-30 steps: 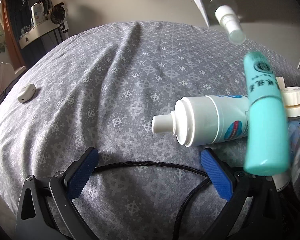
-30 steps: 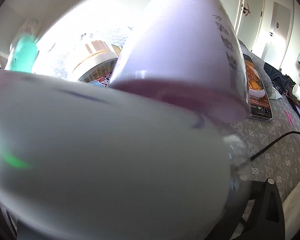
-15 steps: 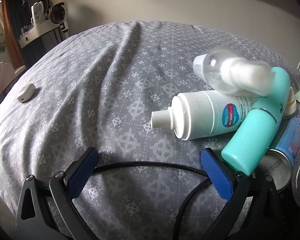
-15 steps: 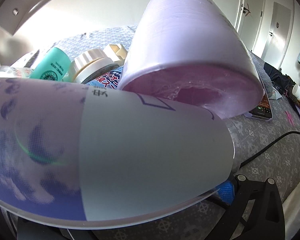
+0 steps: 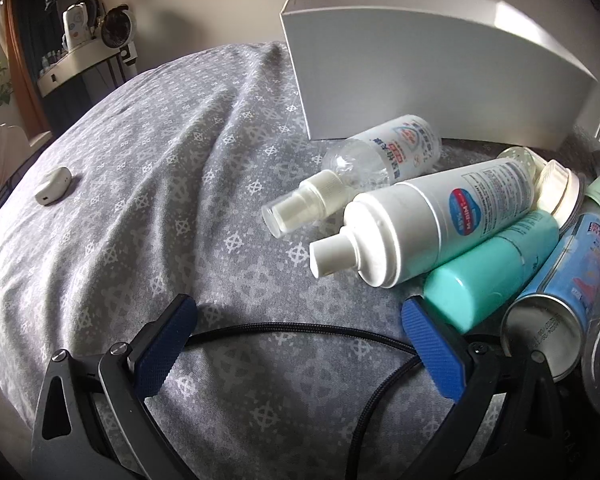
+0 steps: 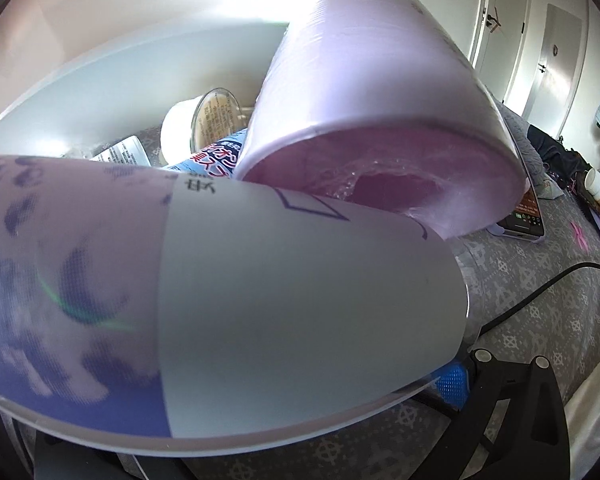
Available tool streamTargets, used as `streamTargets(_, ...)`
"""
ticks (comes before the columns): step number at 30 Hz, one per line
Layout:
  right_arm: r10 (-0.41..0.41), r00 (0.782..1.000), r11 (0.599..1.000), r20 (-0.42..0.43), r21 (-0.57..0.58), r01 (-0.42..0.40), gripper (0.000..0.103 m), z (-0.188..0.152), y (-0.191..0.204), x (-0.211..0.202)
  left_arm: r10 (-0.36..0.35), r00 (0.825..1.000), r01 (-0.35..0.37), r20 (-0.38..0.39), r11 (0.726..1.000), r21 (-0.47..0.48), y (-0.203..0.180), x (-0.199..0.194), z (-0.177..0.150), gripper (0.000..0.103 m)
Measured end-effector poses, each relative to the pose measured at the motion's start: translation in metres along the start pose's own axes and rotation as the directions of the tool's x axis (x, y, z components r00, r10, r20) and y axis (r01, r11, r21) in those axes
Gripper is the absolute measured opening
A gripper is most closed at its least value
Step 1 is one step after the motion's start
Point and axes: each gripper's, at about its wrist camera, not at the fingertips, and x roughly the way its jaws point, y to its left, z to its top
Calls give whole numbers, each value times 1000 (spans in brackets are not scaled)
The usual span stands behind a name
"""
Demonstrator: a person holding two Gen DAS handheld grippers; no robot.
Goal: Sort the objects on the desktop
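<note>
While your left gripper (image 5: 300, 354) rests with jaws open and empty and the right's state cannot be told, take the foam bottle (image 5: 428, 224) just ahead next.

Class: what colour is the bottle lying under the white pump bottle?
Teal, or turquoise green; the white pump bottle rests across it. Left wrist view shows it best.

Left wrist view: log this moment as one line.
left gripper open, empty, jaws over black cable | bottles piled right: white pump bottle on teal bottle | white box behind | sorting not begun
</note>
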Motion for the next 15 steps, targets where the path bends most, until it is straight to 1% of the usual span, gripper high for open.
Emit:
streamTargets(9, 0, 1000, 1000, 0, 1, 0, 103, 16, 12, 7, 0, 1000, 0, 0, 1000, 0, 0, 0, 0, 103)
streamTargets(10, 1, 1000, 1000, 1, 1, -1, 103, 4, 3, 0, 0, 1000, 0, 0, 1000, 0, 0, 0, 0, 103)
streamTargets(11, 1, 1000, 1000, 2, 1, -1, 103, 1, 1, -2, 0, 1000, 0, 0, 1000, 0, 0, 0, 0, 103)
streamTargets(15, 1, 1000, 1000, 2, 1, -1, 103, 8, 6, 0, 1, 1000, -1, 0, 1000, 0, 1, 1, 0, 103)
